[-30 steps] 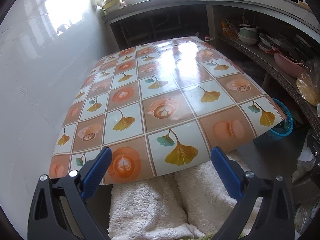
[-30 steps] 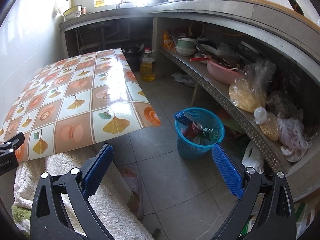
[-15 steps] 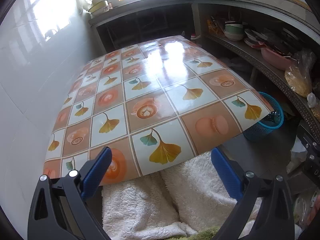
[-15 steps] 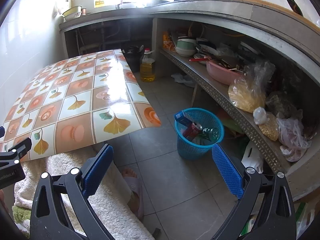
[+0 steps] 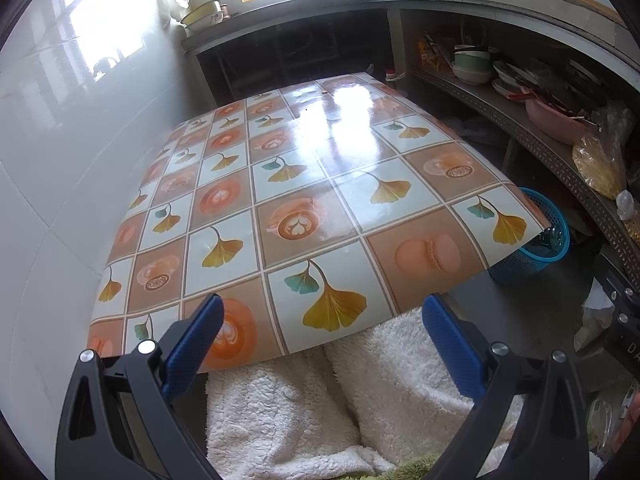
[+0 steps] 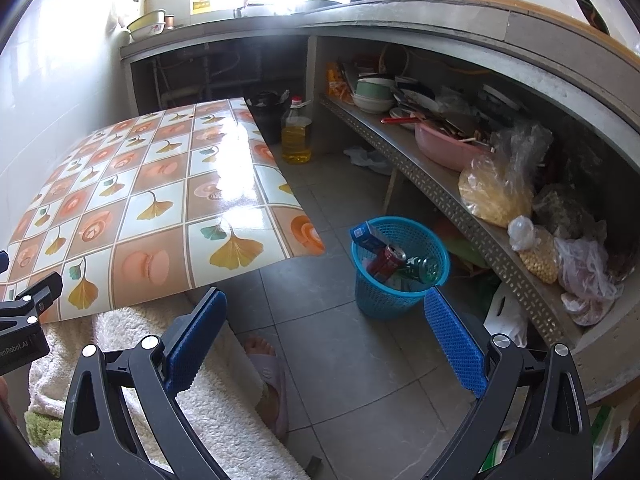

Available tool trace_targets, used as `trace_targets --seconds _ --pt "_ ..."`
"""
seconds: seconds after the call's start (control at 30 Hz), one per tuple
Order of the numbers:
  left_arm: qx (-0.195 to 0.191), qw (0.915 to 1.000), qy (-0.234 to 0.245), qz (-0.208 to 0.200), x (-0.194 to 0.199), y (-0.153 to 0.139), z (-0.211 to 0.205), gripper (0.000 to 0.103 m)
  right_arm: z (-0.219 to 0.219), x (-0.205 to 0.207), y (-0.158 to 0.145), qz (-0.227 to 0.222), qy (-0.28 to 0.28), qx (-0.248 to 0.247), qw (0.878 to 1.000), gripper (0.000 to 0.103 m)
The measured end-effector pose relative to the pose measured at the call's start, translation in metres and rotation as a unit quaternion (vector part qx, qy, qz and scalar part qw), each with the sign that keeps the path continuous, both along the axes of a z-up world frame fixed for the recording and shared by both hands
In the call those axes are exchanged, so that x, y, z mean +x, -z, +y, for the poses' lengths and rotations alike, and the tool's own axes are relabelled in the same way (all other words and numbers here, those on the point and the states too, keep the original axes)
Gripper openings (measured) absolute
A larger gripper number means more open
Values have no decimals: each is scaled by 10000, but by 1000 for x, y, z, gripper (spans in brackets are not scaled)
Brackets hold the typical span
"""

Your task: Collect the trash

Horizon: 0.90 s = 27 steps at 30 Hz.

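Observation:
A blue plastic trash basket [image 6: 400,272] stands on the tiled floor to the right of the table. It holds a red can [image 6: 386,258], a green can [image 6: 424,267] and a blue carton [image 6: 366,236]. The basket also shows in the left wrist view [image 5: 536,240], half hidden behind the table corner. My left gripper [image 5: 320,344] is open and empty over the near edge of the patterned table [image 5: 304,184]. My right gripper [image 6: 322,336] is open and empty above the floor, short of the basket.
The table [image 6: 160,208] has a glossy leaf-pattern cloth. A concrete shelf [image 6: 460,196] on the right carries bowls, a pink basin and plastic bags. An oil bottle [image 6: 297,132] stands on the floor. My leg in white fleece and a slipper [image 6: 268,376] are below.
The left gripper has drawn back and turned slightly, so the table sits further off in its view. The right gripper has barely moved. Both stay open.

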State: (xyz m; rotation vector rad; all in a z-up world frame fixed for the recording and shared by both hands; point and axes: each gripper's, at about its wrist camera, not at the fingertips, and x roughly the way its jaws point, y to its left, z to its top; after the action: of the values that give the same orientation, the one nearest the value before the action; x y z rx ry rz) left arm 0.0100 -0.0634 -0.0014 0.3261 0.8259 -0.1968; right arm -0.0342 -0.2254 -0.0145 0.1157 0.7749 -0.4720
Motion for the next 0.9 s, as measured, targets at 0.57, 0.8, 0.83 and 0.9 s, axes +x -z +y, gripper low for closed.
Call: trace_targets --seconds 0.57,0.8,0.83,0.9 --pt "-42 10000 -63 -10 1 -2 2 97 0 1 -1 -8 -9 -21 10000 95" --pt "-40 10000 -69 -17 1 -2 3 97 0 1 -1 -6 -4 -28 10000 95" --pt "-41 10000 -77 -15 1 -2 4 97 0 1 -1 -7 -6 -25 10000 95" --pt "-39 10000 -86 -12 1 -2 4 97 0 1 -1 -9 -1 -21 10000 95"
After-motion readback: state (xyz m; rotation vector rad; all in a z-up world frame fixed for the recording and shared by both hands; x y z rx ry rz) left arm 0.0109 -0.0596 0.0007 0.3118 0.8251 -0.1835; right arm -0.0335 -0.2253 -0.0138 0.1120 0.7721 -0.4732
